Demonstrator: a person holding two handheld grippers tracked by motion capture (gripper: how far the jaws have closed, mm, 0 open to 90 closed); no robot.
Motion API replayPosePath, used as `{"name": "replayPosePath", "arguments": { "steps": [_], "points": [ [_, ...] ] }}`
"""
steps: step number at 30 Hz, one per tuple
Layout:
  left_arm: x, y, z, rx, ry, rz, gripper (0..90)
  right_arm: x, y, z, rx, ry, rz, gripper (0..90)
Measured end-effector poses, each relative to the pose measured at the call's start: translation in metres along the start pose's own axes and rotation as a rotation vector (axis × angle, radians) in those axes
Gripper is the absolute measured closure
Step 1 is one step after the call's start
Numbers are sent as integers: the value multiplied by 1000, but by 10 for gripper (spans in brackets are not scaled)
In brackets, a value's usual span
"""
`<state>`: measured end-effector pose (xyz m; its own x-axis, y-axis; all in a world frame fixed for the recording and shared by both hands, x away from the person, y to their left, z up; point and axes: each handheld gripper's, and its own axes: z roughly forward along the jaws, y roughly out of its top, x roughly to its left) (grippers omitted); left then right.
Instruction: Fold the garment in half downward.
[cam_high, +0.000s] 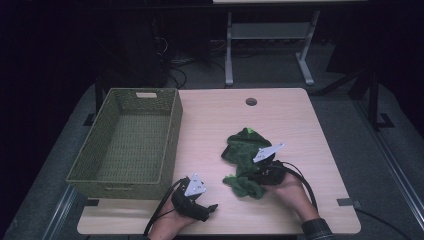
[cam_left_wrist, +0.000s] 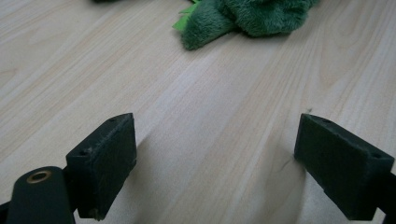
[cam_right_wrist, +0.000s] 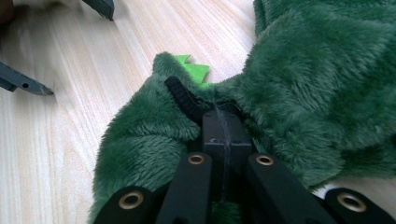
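A dark green plush garment (cam_high: 243, 150) with bright green felt spikes lies crumpled on the wooden table (cam_high: 295, 120), right of centre. My right gripper (cam_high: 256, 177) is at the garment's near end, shut on a fold of the plush (cam_right_wrist: 140, 135); the jaws meet on the fabric beside a black trim (cam_right_wrist: 180, 95). My left gripper (cam_high: 214, 207) rests low near the table's front edge, left of the garment, open with bare wood between its pads (cam_left_wrist: 105, 163). The near end of the garment (cam_left_wrist: 243, 16) lies ahead of it, well apart from the jaws.
A woven green basket (cam_high: 172, 131) stands on the table's left side with nothing in it. A round cable hole (cam_high: 251, 102) is near the far edge. A metal table frame (cam_high: 270, 35) stands on the floor behind.
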<state>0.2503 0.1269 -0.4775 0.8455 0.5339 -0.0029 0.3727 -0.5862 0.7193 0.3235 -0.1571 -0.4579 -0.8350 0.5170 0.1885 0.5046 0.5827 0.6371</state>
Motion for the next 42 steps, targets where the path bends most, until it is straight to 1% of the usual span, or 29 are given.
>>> {"name": "replayPosePath", "arguments": {
  "steps": [2,3,5,6,8,9,12,14,16,17,18,19,20,21,23,24,25,27,29,31,33,34,35,37,39,40,41,42],
  "points": [
    [0,1,0,3,1,-3,124,0,0,-2,-5,-4,0,892],
    [0,1,0,8,2,2,126,0,0,-4,-15,-2,1,857],
    [0,2,1,13,1,-1,127,-3,0,-9,-44,8,38,748],
    [0,4,1,22,1,0,128,-5,0,-13,-60,18,51,712],
    [0,6,2,29,-2,-4,134,-7,-1,-20,-84,10,69,657],
    [0,7,2,32,-8,-3,135,-7,-1,-23,-91,4,75,625],
    [-2,11,3,23,-20,1,137,-8,-1,-31,-123,-18,67,557],
    [-3,16,2,31,-24,18,139,-7,-1,-36,-148,-34,67,546],
    [-3,24,0,21,-40,28,168,-7,-1,-41,-172,-56,53,525],
    [-1,28,-1,14,-44,27,179,-7,1,-44,-165,-71,50,504],
    [0,33,-2,7,-40,29,180,-7,2,-46,-160,-98,43,493],
    [2,37,-3,4,-40,33,182,-8,3,-49,-165,-124,34,494],
    [5,42,-3,-2,-37,35,195,-9,4,-52,-170,-140,29,494],
    [7,45,-3,-5,-38,32,202,-10,5,-56,-186,-148,34,506],
    [12,54,-2,-7,-36,23,214,-14,6,-59,-179,-161,35,508],
    [14,58,-1,-4,-28,29,227,-15,7,-60,-182,-165,42,507],
    [16,62,0,-8,-25,25,237,-18,7,-61,-183,-169,43,496],
    [22,70,2,-14,-23,23,247,-24,9,-63,-172,-186,64,491],
    [30,79,5,-20,-21,10,282,-31,10,-62,-179,-202,75,487],
    [39,89,7,-29,-22,-3,306,-39,13,-61,-154,-213,95,474],
    [47,101,10,-44,-11,5,348,-47,16,-61,-173,-236,98,481],
    [50,106,12,-52,0,9,384,-51,18,-61,-177,-236,103,485],
    [54,110,15,-58,12,9,416,-56,19,-60,-175,-239,110,494],
    [62,121,22,-73,25,-6,441,-64,22,-58,-179,-247,112,498],
    [69,128,30,-67,36,-10,471,-73,23,-54,-202,-258,121,522],
    [75,132,35,-58,44,-7,480,-76,24,-53,-188,-256,130,522],
    [78,135,39,-52,49,-12,491,-82,25,-50,-161,-257,143,522],
    [82,137,45,-43,56,-15,497,-84,26,-48,-160,-259,152,525]
  ]
}}
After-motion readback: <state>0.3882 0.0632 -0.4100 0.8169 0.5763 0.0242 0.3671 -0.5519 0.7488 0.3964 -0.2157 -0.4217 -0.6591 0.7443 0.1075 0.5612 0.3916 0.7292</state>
